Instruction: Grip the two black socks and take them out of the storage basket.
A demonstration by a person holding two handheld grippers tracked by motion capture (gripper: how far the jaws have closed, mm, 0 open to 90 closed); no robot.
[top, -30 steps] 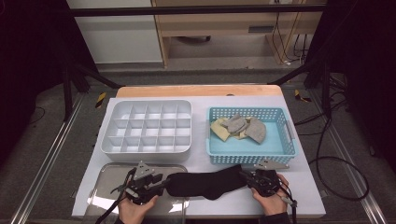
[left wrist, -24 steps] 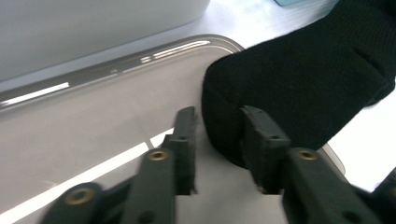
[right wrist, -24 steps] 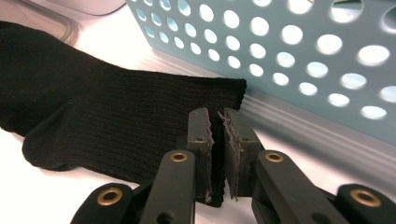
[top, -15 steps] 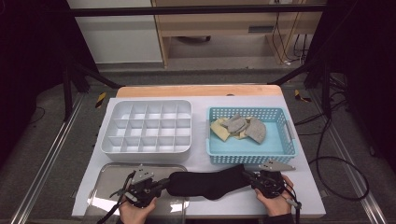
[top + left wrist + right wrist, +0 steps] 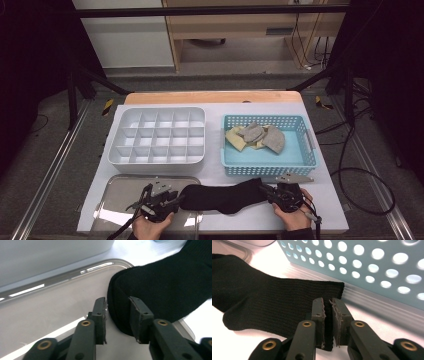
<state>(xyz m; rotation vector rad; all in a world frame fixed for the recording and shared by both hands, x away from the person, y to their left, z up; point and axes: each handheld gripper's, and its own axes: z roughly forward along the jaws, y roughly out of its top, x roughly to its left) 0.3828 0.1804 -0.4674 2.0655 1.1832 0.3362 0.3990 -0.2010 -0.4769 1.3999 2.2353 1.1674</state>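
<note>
Currently black sock (image 5: 225,196) stretched between both claws, lying flat on table (image 5: 330,210). Left gripper (image 5: 117,315) jaws just been opening, toe end between them, pads apart from fabric. Right gripper (image 5: 328,315) clenched on sock cuff edge, blue basket (image 5: 374,267) just beyond it. Metal tray (image 5: 50,302) under left claw.

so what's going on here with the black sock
A person is handling a black sock at the near edge of the table, with a claw in each hand. The right claw is clamped on the sock's cuff end, beside the blue basket. The left claw has just been opening; its jaws straddle the toe end without pressing it, over the clear tray. The white divided box sits behind with nothing in it, and the basket holds more socks.
</note>
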